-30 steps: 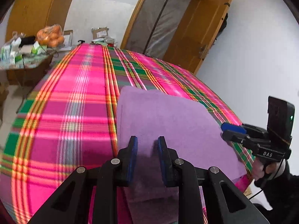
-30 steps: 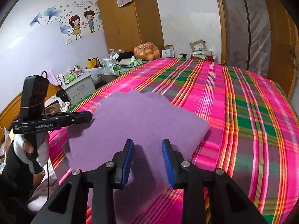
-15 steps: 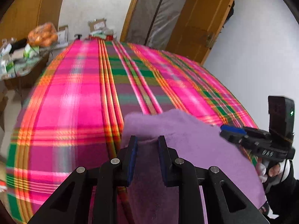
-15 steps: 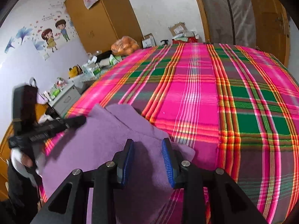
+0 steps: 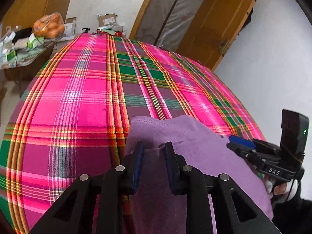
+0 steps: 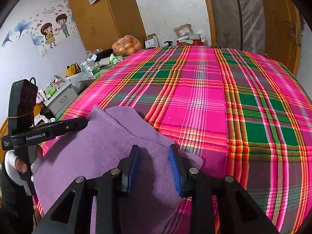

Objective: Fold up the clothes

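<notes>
A purple fleece cloth (image 5: 204, 146) (image 6: 97, 152) lies bunched at the near edge of a bed with a pink, green and orange plaid sheet (image 5: 87, 107) (image 6: 204, 107). My left gripper (image 5: 154, 152) is shut on a raised fold at the cloth's left corner; in the right wrist view the left gripper (image 6: 83, 122) meets that corner from the left. My right gripper (image 6: 154, 156) is shut on the cloth's right edge, with fabric filling the space between its blue pads; in the left wrist view the right gripper (image 5: 236, 142) rests on the cloth.
White-gloved hands (image 6: 17, 161) (image 5: 276, 187) hold both tools. Beyond the bed's left side stand a cluttered side table with a bag of oranges (image 5: 49, 26) (image 6: 126, 45) and a grey drawer cabinet (image 6: 60, 99). A wooden door (image 5: 220, 29) and wardrobe (image 6: 105, 19) line the walls.
The cloth was held up and spread wide; both grippers have drawn back and down to the bed's near edge, and the cloth now sits bunched and lower, uncovering more sheet.
</notes>
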`<state>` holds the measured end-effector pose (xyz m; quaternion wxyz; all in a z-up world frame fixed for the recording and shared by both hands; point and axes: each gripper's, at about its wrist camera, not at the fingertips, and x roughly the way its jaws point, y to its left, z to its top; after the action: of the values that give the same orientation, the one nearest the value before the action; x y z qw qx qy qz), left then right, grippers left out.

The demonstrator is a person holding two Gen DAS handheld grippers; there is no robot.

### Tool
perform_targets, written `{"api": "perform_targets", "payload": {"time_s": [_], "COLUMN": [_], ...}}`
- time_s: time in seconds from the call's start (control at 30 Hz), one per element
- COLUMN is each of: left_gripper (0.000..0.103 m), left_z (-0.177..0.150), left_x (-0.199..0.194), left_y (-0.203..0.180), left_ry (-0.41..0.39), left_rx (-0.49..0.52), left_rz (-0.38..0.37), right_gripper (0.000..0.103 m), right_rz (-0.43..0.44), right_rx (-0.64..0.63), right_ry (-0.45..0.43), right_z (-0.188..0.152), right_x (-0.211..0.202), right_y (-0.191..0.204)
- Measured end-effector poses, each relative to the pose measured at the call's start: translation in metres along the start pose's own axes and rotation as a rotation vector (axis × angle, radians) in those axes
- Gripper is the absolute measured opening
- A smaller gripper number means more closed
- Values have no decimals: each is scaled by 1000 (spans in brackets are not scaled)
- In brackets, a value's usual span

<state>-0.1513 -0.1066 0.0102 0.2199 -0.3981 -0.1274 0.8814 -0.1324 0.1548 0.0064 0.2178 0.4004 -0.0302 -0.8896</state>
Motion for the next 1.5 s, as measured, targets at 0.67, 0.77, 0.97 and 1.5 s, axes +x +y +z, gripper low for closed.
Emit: {"api": "perform_targets", "payload": {"time_s": [0.67,0.77,0.97,1.5], "left_gripper": [23,23,24,25], "left_z": [-100,-103,-112,-117], "left_x": [-73,-76,-89,-80], "left_y": [-32,-31,-30,-32], "left_ry": [-181,-189,-209,-220], "left_rx": [48,46,35,33], "left_rz": [68,68,80,113], "right_gripper": [45,45,46,46], "right_rz": [121,119,139,99], "right_rx": [-130,-123,-97,-98], "right_ry": [-51,-54,-53,-57], "right_z": [-62,-62,-60,-63], "right_x": [-53,-53,-53,-53], "right_y": [30,31,26,36]}}
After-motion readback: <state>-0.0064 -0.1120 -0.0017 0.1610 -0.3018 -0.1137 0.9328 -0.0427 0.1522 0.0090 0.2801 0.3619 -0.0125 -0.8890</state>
